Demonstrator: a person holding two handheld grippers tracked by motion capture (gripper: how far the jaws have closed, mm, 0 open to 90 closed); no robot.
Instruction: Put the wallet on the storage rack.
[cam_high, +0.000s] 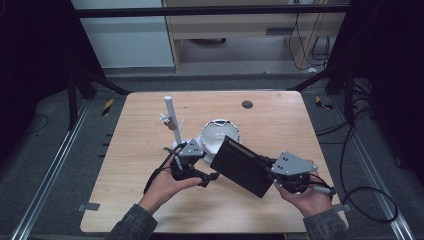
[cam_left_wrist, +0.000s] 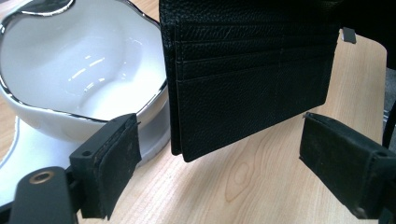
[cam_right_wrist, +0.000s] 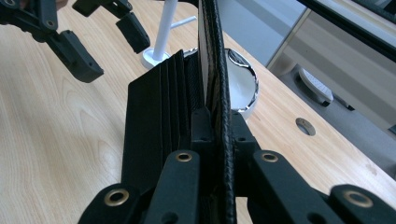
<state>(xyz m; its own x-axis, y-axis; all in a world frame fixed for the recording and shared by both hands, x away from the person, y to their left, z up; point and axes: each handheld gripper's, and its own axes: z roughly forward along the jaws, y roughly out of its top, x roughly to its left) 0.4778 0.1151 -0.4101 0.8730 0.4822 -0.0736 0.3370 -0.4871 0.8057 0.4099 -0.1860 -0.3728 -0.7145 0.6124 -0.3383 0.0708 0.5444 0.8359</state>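
Note:
A black leather wallet (cam_high: 242, 166) hangs open above the wooden table (cam_high: 280, 125), its card slots (cam_left_wrist: 252, 79) facing my left gripper. My right gripper (cam_high: 266, 166) is shut on one flap of the wallet (cam_right_wrist: 217, 70), while the other flap with the slots fans out to the left in the right gripper view. At the wallet's left end my left gripper (cam_high: 210, 178) stands open. In the left gripper view its jaws (cam_left_wrist: 219, 140) are wide apart, with the wallet's lower corner ahead of them and untouched.
A white bowl with a silver rim (cam_high: 220, 135) sits on a white base just behind the wallet, close to the left gripper (cam_right_wrist: 105, 44). A white upright post on a stand (cam_high: 172, 122) rises left of the bowl. A round hole (cam_high: 247, 104) marks the table's far side.

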